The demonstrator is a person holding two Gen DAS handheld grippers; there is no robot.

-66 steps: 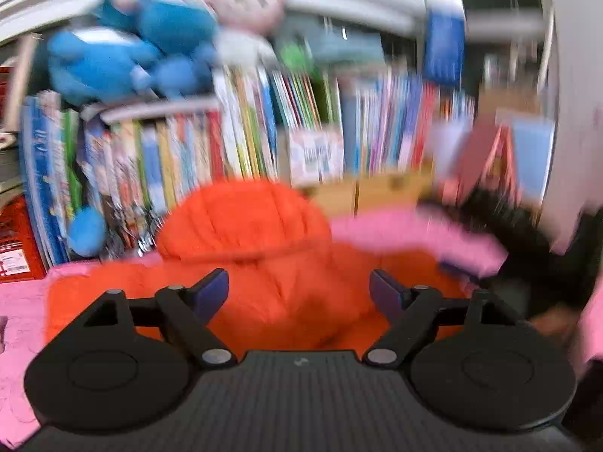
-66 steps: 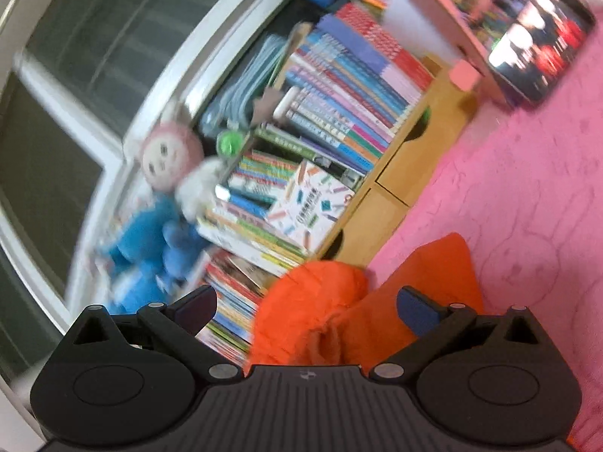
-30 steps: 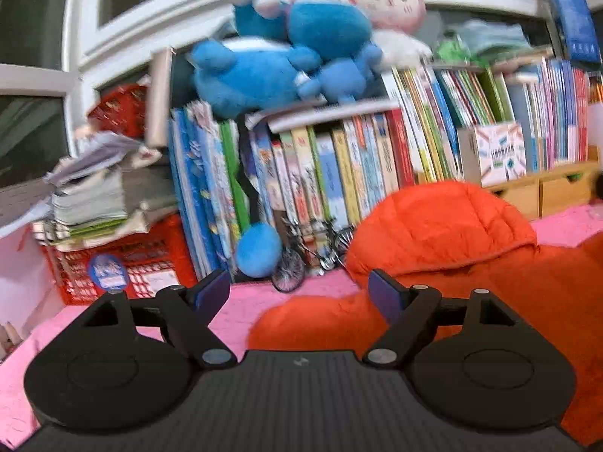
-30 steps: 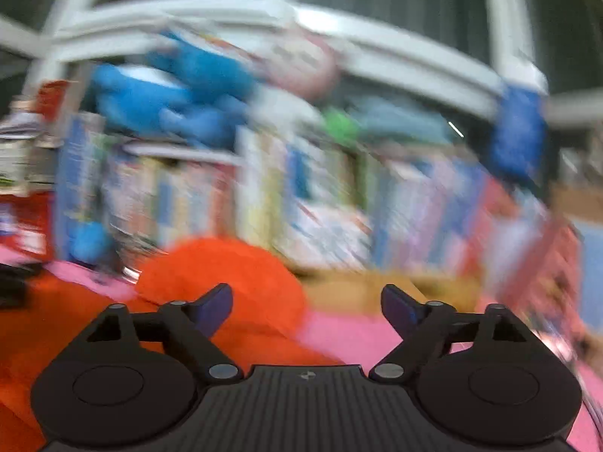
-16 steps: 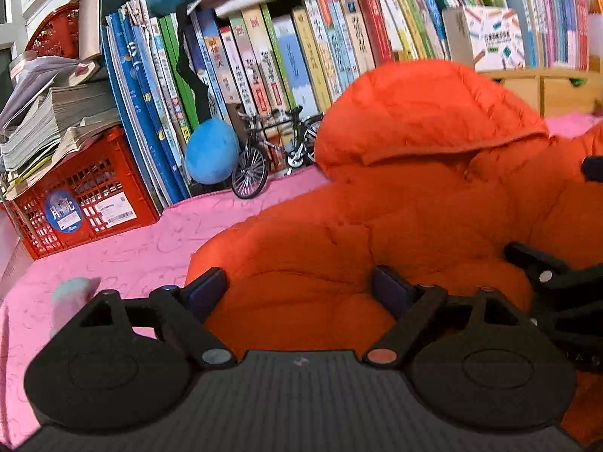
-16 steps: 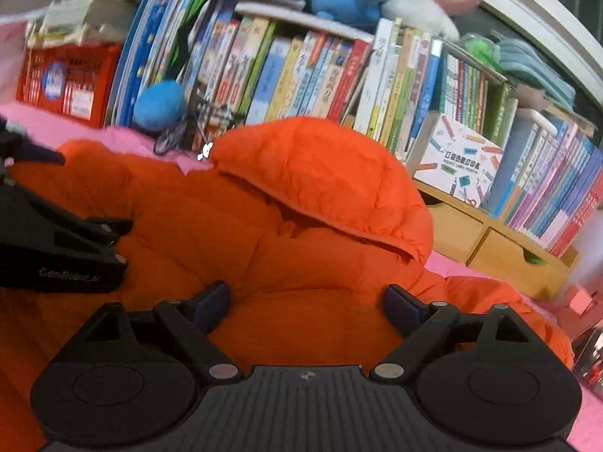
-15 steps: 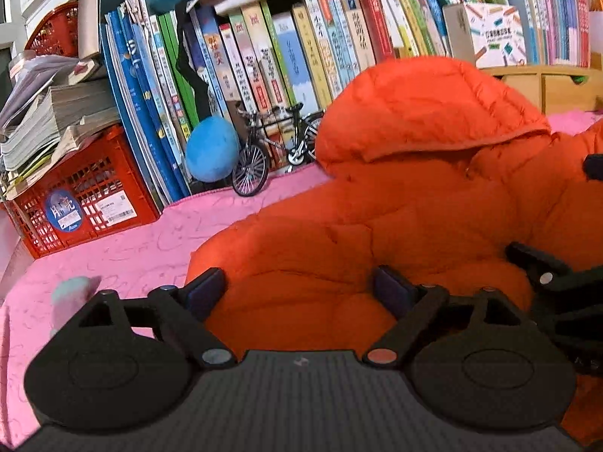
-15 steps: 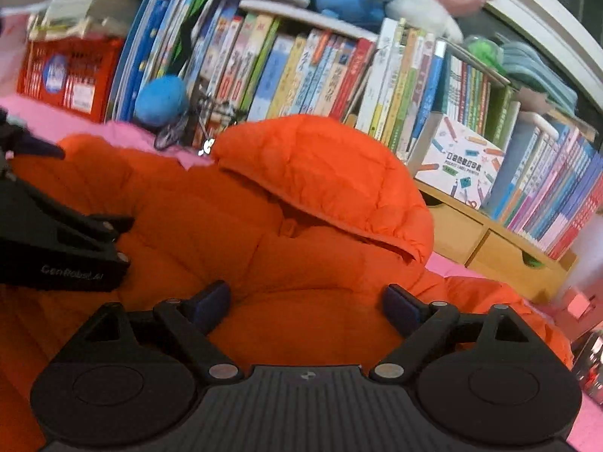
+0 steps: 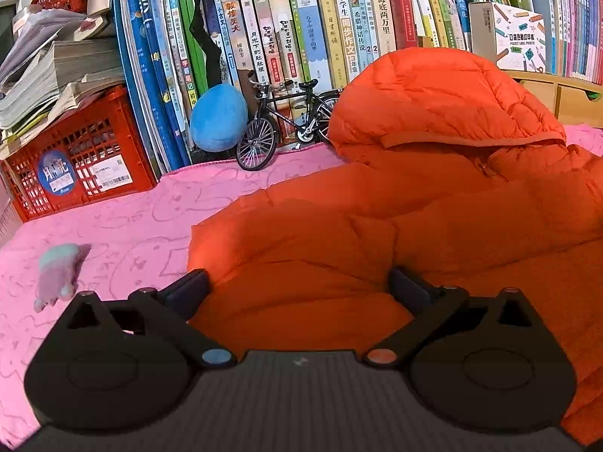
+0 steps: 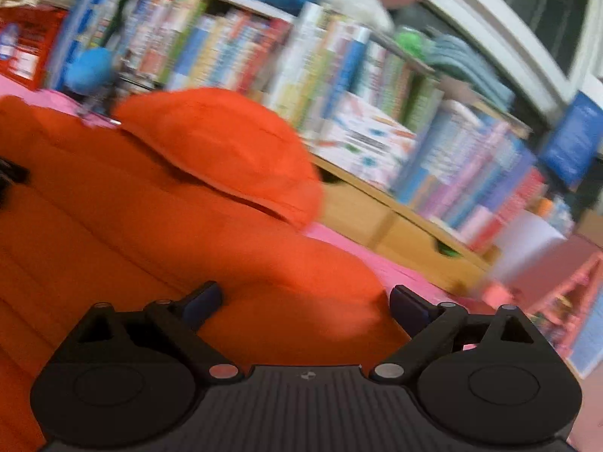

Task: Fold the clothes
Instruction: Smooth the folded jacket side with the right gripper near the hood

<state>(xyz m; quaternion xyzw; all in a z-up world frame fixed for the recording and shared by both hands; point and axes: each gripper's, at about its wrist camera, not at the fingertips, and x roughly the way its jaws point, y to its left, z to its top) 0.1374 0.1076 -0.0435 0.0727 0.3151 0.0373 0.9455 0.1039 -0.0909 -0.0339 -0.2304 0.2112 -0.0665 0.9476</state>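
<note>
- The left gripper (image 9: 297, 286) is wide open over the sleeve of the orange jacket (image 9: 433, 203), holding nothing.
- The right gripper (image 10: 305, 301) is also wide open over the jacket, holding nothing.

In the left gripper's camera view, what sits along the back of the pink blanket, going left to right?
Red crate → blue plush ball → toy bicycle → orange jacket's hood.

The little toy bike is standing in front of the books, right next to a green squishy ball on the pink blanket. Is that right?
Almost. The ball beside the toy bike is blue, not green; the left wrist view shows it clearly. The rest holds: the bike stands in front of the books, at the far edge of the pink blanket.
</note>
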